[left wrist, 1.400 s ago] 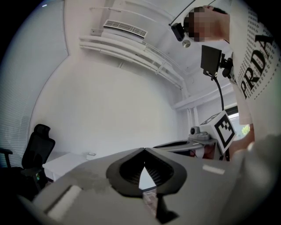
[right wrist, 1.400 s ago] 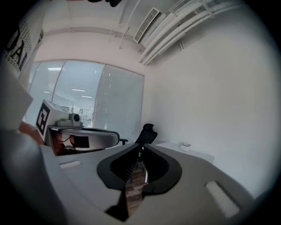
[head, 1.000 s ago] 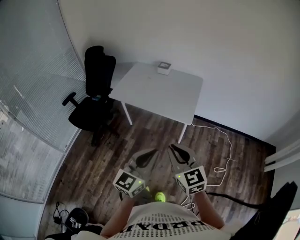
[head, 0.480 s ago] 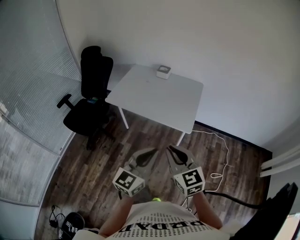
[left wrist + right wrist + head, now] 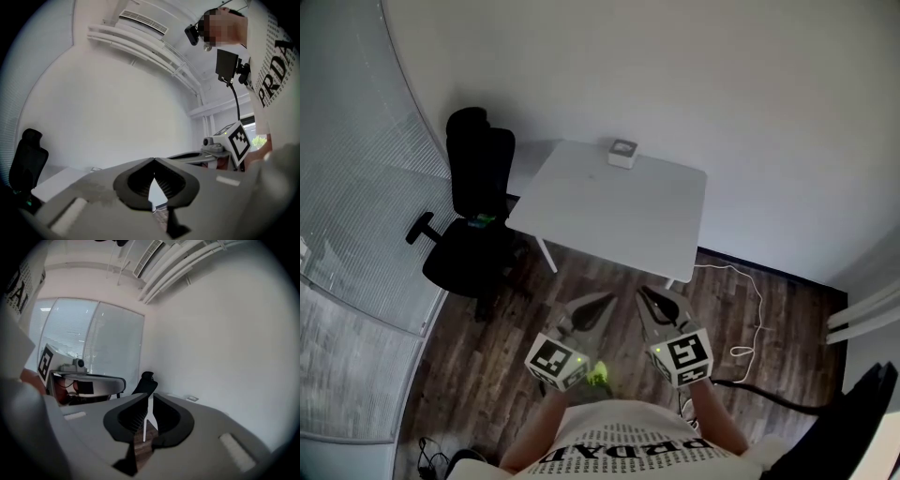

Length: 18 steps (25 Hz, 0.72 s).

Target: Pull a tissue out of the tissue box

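Observation:
A small white-and-grey tissue box (image 5: 622,152) sits at the far edge of a white table (image 5: 609,206), close to the wall. In the right gripper view the tissue box (image 5: 192,398) shows as a small shape beyond the jaws. Both grippers are held side by side over the wood floor, well short of the table, pointing toward it. My left gripper (image 5: 605,302) is shut with nothing in it, its tips meeting (image 5: 153,160). My right gripper (image 5: 645,295) is likewise shut and empty (image 5: 149,396).
A black office chair (image 5: 473,216) stands left of the table beside a curved glass wall with blinds (image 5: 356,206). A white cable (image 5: 748,309) loops on the floor right of the table. A black object (image 5: 853,422) lies at the lower right.
The person has walked forward: the table, box and chair now show closer and shifted left. Both grippers keep their pose in front of the body, still shut.

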### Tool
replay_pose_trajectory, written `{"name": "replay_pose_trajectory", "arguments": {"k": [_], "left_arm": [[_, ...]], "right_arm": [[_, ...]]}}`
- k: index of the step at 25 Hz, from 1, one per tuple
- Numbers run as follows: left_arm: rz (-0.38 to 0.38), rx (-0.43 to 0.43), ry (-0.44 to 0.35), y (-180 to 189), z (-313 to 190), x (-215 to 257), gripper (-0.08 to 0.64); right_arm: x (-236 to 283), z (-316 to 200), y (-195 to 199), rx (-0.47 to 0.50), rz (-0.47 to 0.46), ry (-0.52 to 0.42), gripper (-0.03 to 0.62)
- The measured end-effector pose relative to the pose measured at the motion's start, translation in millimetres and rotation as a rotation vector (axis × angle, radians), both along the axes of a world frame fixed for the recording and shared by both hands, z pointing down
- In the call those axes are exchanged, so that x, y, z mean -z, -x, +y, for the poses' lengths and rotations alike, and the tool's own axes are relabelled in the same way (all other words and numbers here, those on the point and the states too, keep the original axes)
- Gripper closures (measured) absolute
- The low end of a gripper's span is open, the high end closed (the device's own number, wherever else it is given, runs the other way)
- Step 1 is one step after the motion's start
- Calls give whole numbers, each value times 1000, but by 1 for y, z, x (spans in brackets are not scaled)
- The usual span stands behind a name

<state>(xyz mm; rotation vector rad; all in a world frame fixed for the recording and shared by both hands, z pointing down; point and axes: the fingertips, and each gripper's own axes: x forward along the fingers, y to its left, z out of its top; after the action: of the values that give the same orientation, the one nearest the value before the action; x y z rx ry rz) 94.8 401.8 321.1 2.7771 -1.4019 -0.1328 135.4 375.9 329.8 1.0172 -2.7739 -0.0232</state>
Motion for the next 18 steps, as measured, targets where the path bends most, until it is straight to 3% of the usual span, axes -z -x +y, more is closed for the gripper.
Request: {"name": "replay_pose_trajectory", "arguments": {"k": [11, 18], "left_arm": [[63, -34, -14, 57, -59, 16, 558], [28, -62, -9, 82, -88, 2, 558]], "right_arm": [[7, -56, 60, -42, 13, -24, 552], [1, -81, 83, -59, 29, -25, 552]]}}
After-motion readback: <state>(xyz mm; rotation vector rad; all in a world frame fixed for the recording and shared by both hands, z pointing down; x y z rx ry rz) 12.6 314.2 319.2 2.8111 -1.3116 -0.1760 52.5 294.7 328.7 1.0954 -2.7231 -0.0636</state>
